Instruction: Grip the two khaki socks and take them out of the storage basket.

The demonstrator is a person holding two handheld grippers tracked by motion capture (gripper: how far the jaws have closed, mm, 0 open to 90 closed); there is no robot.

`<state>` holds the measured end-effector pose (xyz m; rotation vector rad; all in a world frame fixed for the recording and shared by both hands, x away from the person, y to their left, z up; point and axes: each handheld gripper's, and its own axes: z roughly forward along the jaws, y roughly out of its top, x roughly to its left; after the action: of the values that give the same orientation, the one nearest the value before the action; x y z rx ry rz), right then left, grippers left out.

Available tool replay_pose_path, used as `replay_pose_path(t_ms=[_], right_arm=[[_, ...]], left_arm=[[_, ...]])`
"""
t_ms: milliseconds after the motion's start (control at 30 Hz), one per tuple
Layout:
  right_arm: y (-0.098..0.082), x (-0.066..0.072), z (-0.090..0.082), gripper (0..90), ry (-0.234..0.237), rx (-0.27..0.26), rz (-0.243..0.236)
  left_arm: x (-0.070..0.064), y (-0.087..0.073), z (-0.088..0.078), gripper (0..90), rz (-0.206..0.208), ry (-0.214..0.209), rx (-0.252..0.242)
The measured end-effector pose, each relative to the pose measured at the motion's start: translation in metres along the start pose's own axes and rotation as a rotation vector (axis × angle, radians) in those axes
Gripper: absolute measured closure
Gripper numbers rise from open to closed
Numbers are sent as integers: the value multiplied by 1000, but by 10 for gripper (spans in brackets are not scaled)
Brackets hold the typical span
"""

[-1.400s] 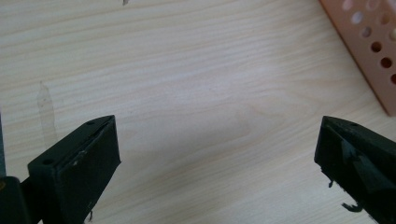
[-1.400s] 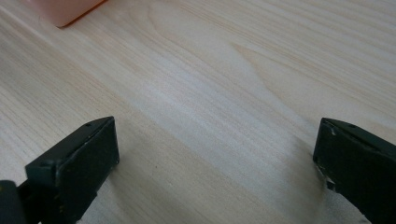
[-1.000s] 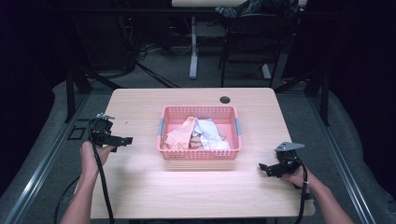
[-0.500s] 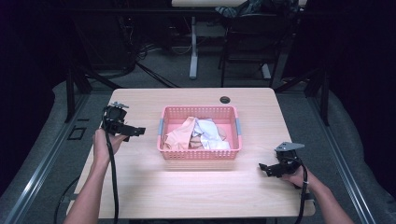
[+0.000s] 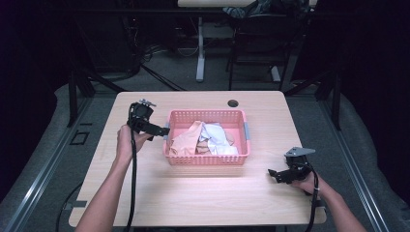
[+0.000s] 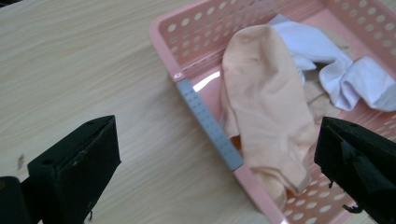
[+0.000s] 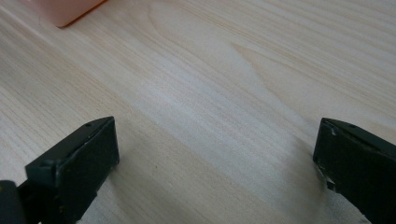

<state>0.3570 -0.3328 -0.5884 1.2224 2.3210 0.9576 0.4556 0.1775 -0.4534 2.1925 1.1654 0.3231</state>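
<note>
Dark room beyond; a pale wood-grain table (image 5: 145, 193) is lit from above, with one small black round grommet (image 5: 233, 103) noted near its far edge. One pink perforated plastic basket (image 5: 208, 157) with grey handle strips is placed at the table's centre. Inside, one peach-coloured sock (image 6: 266, 102) is draped against the near wall beside the grey handle strip, and at least one white sock (image 6: 345, 79) is bunched beyond it; a beige piece underneath cannot be counted with certainty.

The left gripper (image 5: 162, 130) is held at the basket's left rim, jaws spread wide, nothing gripped, the peach sock seen between them. The right gripper (image 5: 271, 172) is parked low over bare table, well apart from the basket, jaws likewise wide and empty.

Judgement: nothing is lifted out yet; the first grasp remains to be made, all socks left inside.
</note>
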Motion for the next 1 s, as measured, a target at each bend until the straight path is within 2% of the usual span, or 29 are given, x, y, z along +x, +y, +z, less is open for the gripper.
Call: replay_pose_path(t_ms=[333, 567, 633, 767, 967, 1000], right_arm=[[0, 0, 0, 0, 0, 0, 0], [0, 0, 0, 0, 1, 0, -1], [0, 0, 0, 0, 1, 0, -1], [0, 0, 0, 0, 1, 0, -1], [0, 0, 0, 0, 1, 1, -2], [0, 0, 0, 0, 1, 0, -1]], left_arm=[[-21, 19, 34, 2, 55, -33, 53], [-30, 24, 49, 25, 88, -48, 96], [-34, 26, 54, 77, 102, -55, 111], [-40, 30, 62, 107, 122, -63, 135], [-45, 36, 73, 188, 134, -65, 169], [-46, 36, 75, 233, 137, -64, 176]])
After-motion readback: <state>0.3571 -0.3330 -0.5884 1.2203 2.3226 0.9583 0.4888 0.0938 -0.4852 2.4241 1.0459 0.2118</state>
